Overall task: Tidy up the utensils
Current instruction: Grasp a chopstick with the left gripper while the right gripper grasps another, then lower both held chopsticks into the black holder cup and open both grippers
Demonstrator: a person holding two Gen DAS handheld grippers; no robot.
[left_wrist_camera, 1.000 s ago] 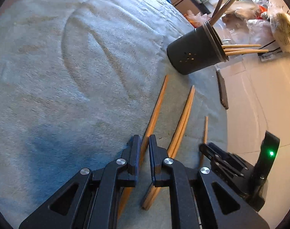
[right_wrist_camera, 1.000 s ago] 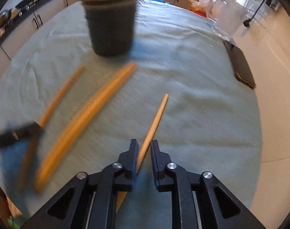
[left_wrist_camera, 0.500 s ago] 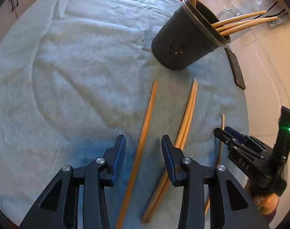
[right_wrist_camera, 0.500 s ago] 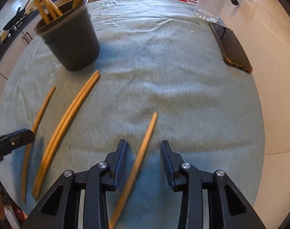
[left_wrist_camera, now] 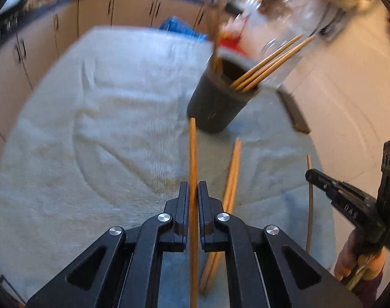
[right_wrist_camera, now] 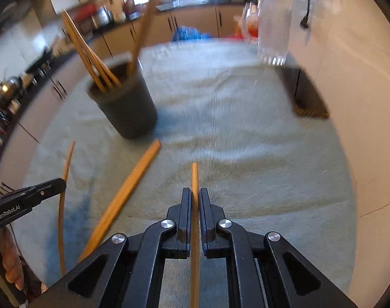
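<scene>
Left wrist view: our left tool (left_wrist_camera: 193, 192) is clamped on one chopstick (left_wrist_camera: 192, 154), its tip pointing ahead at the dark holder (left_wrist_camera: 215, 110), presumably lined up for dropping in. A loose pair (left_wrist_camera: 232, 174) lies just right of the tool on the surface (left_wrist_camera: 92, 128).

Right wrist view: our right tool (right_wrist_camera: 194, 200) pinches a second chopstick (right_wrist_camera: 194, 177) likewise; the holder (right_wrist_camera: 128, 110) stands ahead-left, already holding several.
</scene>
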